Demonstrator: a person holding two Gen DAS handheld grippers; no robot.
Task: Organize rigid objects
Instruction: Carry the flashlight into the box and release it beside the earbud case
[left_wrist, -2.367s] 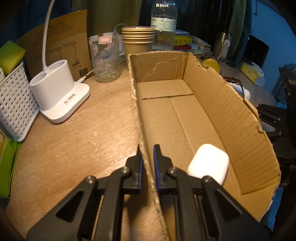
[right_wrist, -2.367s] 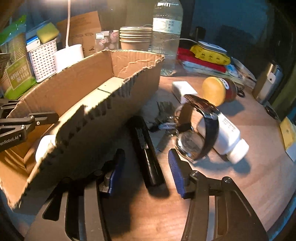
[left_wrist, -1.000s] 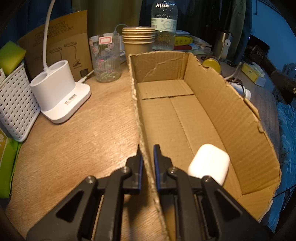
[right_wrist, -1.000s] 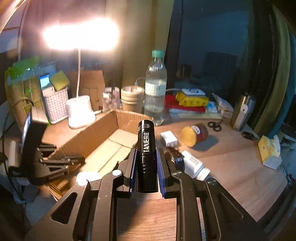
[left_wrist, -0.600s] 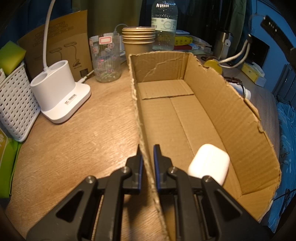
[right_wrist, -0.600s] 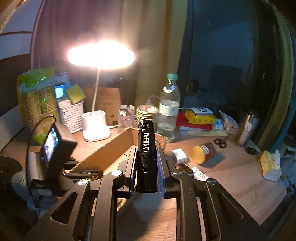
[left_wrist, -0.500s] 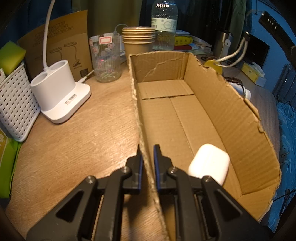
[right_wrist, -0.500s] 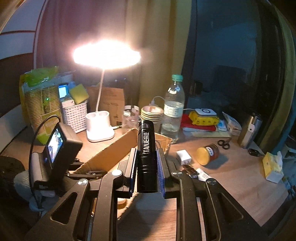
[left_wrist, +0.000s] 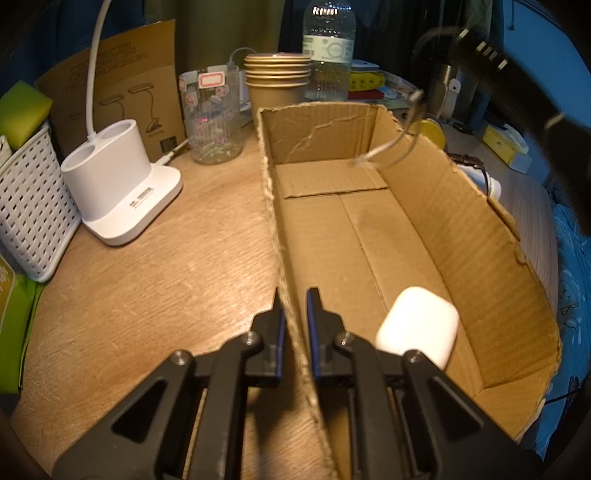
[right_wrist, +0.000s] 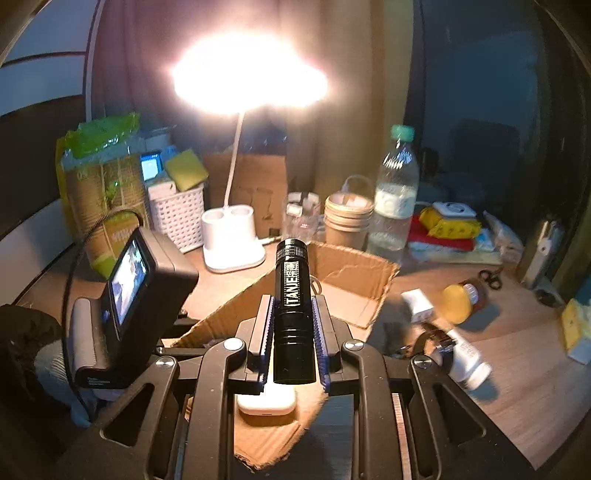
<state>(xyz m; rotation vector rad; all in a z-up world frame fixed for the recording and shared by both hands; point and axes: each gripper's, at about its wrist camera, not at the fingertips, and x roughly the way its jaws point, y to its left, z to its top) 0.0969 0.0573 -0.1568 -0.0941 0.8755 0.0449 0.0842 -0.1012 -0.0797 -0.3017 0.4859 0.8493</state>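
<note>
My left gripper (left_wrist: 294, 295) is shut on the left wall of an open cardboard box (left_wrist: 480, 243) on the wooden desk. A white earbud case (left_wrist: 417, 328) lies in the box's near end; it also shows in the right wrist view (right_wrist: 266, 402). My right gripper (right_wrist: 293, 299) is shut on a black flashlight (right_wrist: 293, 306) marked TANE and holds it high above the near end of the box (right_wrist: 369, 273). The right gripper's dark body (left_wrist: 517, 85) shows blurred at the upper right of the left wrist view.
A white lamp base (left_wrist: 118, 184), white basket (left_wrist: 29, 206), clear jar (left_wrist: 212, 118), stacked paper cups (left_wrist: 279, 81) and water bottle (left_wrist: 328, 55) stand behind and left of the box. Right of it lie a wristwatch (right_wrist: 432, 343), white tube (right_wrist: 467, 362), yellow-lidded jar (right_wrist: 458, 299) and white charger (right_wrist: 417, 304).
My right gripper took the flashlight off the desk, lifted it high and moved it over the box's near end. The left gripper kept its hold on the box wall.
</note>
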